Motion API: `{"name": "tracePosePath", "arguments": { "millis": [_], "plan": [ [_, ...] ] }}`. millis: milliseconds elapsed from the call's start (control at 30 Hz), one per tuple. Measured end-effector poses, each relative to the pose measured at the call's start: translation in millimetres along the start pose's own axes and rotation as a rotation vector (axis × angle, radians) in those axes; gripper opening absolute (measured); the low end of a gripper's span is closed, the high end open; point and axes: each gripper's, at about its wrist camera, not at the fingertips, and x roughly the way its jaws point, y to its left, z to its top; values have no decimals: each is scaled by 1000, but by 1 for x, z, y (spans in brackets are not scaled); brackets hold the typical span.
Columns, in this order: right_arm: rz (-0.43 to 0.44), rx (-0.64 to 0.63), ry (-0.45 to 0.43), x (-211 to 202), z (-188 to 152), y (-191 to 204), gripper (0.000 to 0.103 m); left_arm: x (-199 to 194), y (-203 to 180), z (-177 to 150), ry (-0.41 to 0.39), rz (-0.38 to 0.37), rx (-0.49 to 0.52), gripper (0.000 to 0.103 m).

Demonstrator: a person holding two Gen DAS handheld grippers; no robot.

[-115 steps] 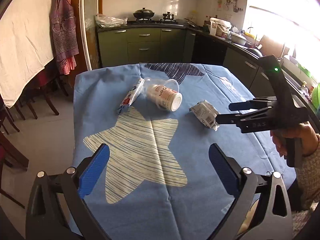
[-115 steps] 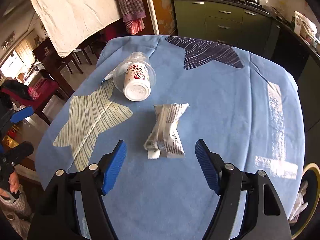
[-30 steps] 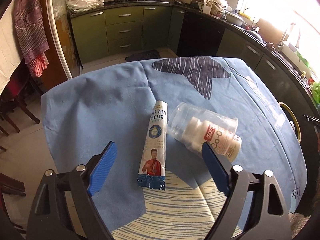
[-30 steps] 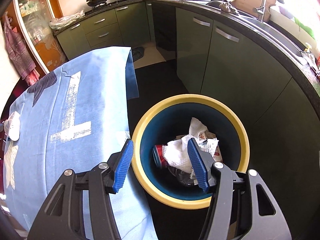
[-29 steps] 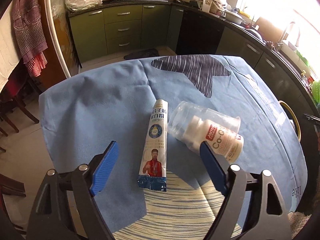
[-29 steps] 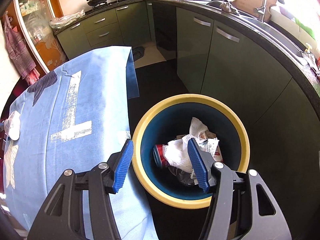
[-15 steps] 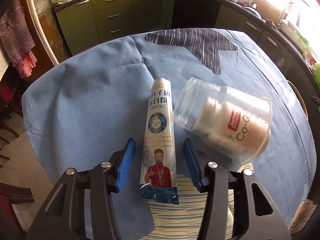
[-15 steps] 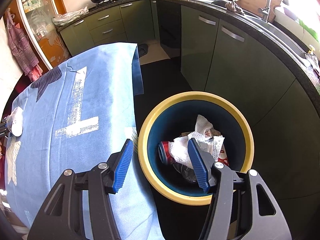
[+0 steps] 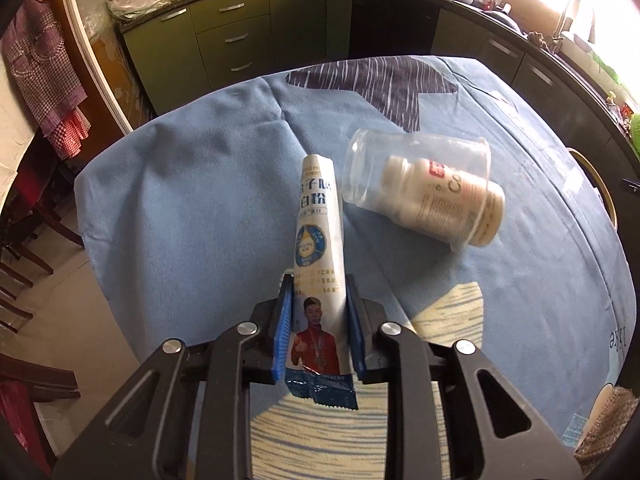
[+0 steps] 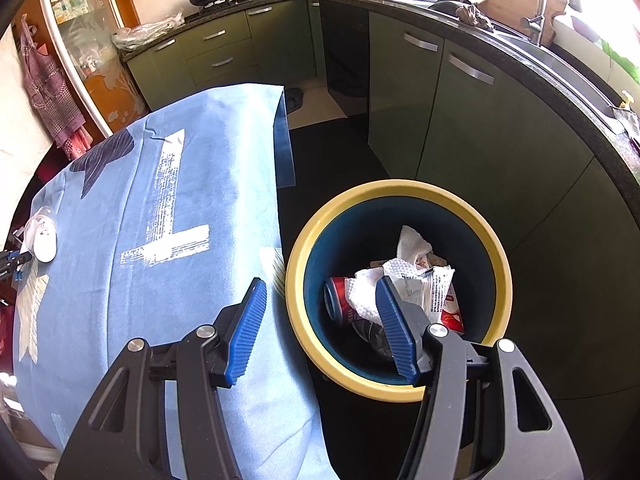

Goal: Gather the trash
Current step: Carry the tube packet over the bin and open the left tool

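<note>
Left wrist view: on the blue-clothed tabletop [image 9: 180, 208], beside the clear cup [image 9: 416, 176] holding a bottle [image 9: 452, 200], our left hand-held gripper [image 9: 318, 300] pinches the sachet [image 9: 318, 240]. We should lift straight, clear of that cup. Our right hand-held gripper [image 10: 320, 328], spread and empty, hangs over the bin [image 10: 400, 384].

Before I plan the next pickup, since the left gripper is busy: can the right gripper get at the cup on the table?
Probably not from here. The right gripper is open by the bin, and the cup lies across the table; nothing blocks the way.
</note>
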Motion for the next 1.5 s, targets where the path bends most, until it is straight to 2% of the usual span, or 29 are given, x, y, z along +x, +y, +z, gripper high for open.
{"name": "tracePosePath", "arguments": {
  "millis": [300, 567, 767, 967, 1200, 1300, 1500],
  "plan": [
    [23, -10, -5, -3, -3, 4, 57, -45, -49, -25, -76, -53, 68, 24],
    [23, 1, -19, -11, -8, -3, 57, -72, -119, -14, -127, -137, 193, 24],
    [15, 18, -23, -15, -13, -17, 57, -78, -192, 7, -135, -226, 326, 24],
    [-4, 50, -51, -30, -17, -39, 57, -76, -294, 44, -147, -331, 516, 24],
    [-36, 101, -77, -51, -35, -76, 57, -36, -415, 93, -127, -421, 674, 24],
    [-51, 121, -77, -60, -46, -93, 57, -9, -462, 112, -91, -457, 697, 24],
    [-84, 152, -75, -76, -64, -119, 57, 42, -532, 138, -40, -465, 711, 25]
  ]
}}
